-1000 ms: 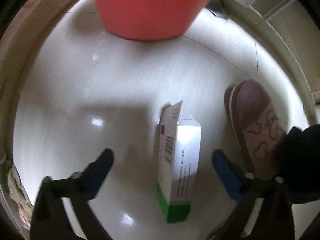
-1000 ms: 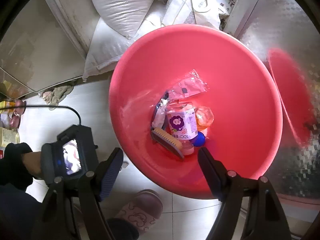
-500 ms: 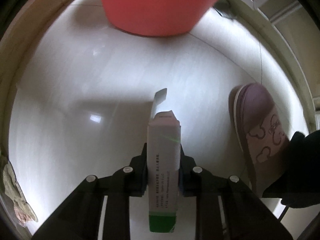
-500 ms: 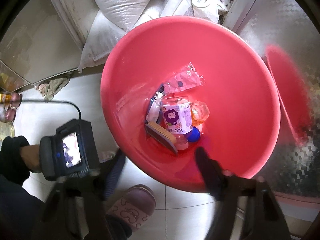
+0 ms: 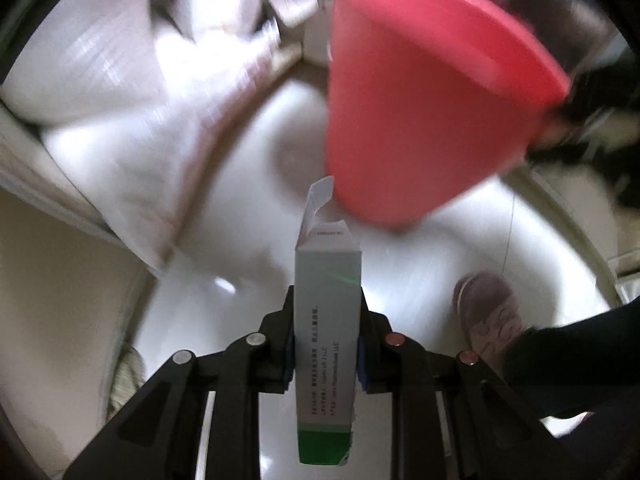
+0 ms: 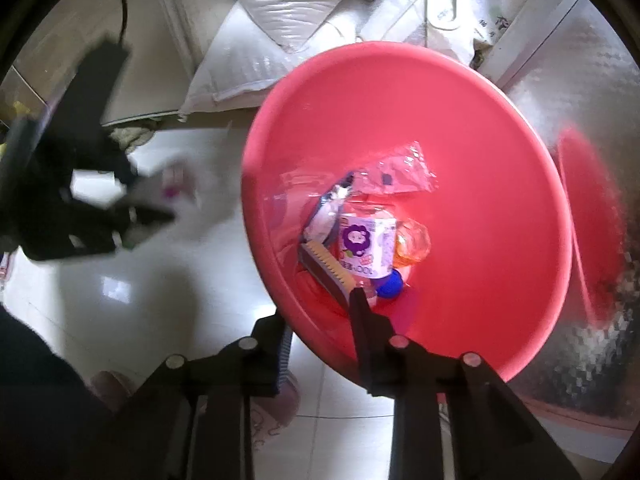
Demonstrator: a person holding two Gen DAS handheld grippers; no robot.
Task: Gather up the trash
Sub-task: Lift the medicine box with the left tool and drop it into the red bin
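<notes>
My left gripper (image 5: 326,344) is shut on a white carton with a green end (image 5: 326,320), its top flap open, held up off the floor. The red basin (image 5: 420,100) is ahead and to the right. In the right wrist view my right gripper (image 6: 320,332) is shut on the near rim of the red basin (image 6: 500,120). Inside the basin lie a small bottle with a purple label (image 6: 366,250), a brush (image 6: 326,268), a clear wrapper (image 6: 400,170) and a blue cap (image 6: 390,284). The left gripper (image 6: 132,216) shows blurred at the left.
White sacks (image 5: 132,92) lie against the wall beyond the basin, also in the right wrist view (image 6: 280,12). A pink slipper (image 5: 490,316) stands on the white tile floor at the right. A rag (image 6: 128,134) lies by the wall. A silver patterned surface (image 6: 592,80) is right of the basin.
My left gripper closed on the carton, lifted it off the floor and swung it up toward the basin. My right gripper closed on the basin's near rim.
</notes>
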